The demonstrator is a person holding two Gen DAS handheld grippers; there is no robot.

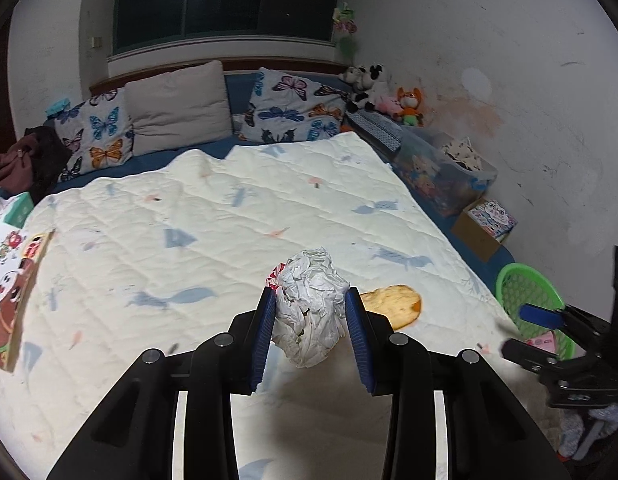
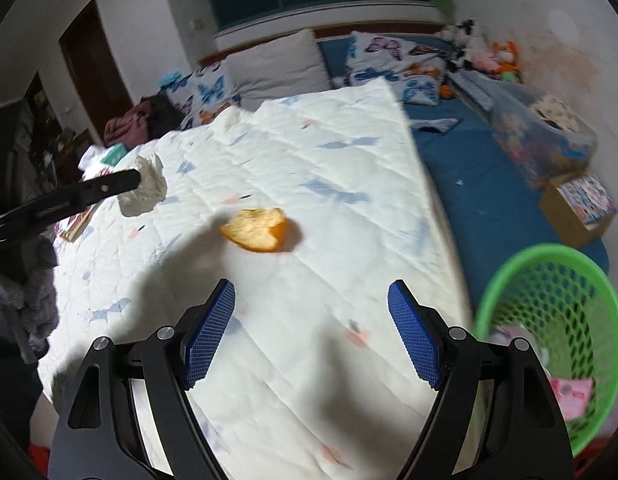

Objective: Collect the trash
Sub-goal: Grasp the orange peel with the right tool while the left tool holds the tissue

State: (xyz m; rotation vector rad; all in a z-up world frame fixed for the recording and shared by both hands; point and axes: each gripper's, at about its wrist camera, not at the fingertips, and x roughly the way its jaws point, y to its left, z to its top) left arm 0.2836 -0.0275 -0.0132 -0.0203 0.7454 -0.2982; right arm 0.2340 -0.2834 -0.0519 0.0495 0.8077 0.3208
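The left gripper [image 1: 311,312] is clamped on a crumpled ball of white paper [image 1: 311,308], its blue pads [image 1: 265,336] pressing both sides, and the ball hangs clear above the pale quilt [image 1: 189,220] on the bed. Just beyond it an orange peel [image 2: 256,232] lies flat on the quilt (inner side up). The right gripper [image 2: 311,336] hovers over the quilt with its fingers wide apart and nothing between them. A green mesh basket [image 2: 557,304] stands beside the bed, with pink scraps inside.
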